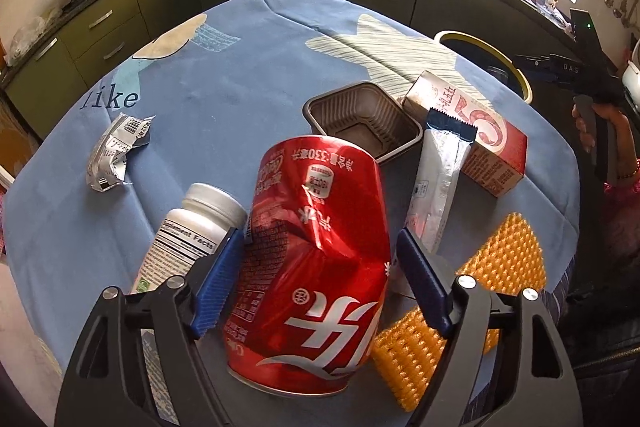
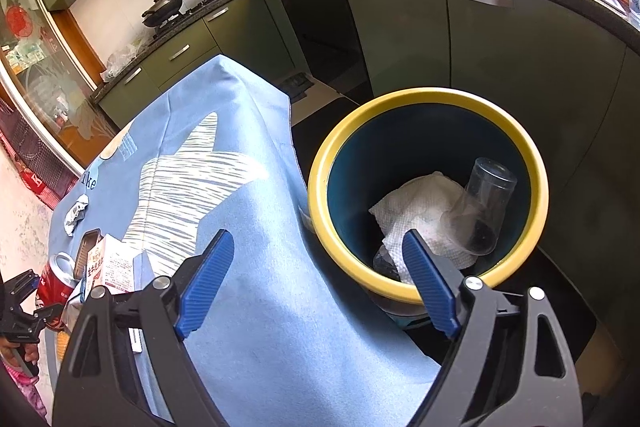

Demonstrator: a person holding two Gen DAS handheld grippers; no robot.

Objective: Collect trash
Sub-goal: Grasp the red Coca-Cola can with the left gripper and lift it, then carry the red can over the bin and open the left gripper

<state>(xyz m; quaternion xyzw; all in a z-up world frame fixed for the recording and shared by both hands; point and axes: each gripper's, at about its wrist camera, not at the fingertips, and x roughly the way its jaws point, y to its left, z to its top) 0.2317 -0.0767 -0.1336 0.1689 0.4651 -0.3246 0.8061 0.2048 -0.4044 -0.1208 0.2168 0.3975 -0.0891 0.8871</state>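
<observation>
- Dented red aluminium can (image 1: 316, 267) with white lettering, between the left claw's ribbed blue pads (image 1: 218, 291).
- Orange knobbed sponge (image 1: 460, 315), right of that claw.
- Blue tablecloth (image 1: 224, 75) with pale striped shapes, beyond it.
- Yellow-rimmed dark-blue bin (image 2: 424, 187) holding white embossed paper (image 2: 420, 215), ahead of the right claw.

We read "330" among Chinese characters on the dented red can (image 1: 316, 259). The white bottle (image 1: 188, 239) beside it says "Supplement Facts". The blue cloth (image 1: 224, 79) over the worktop carries "like". The black gripper (image 1: 576, 67) shows "DAS".
</observation>
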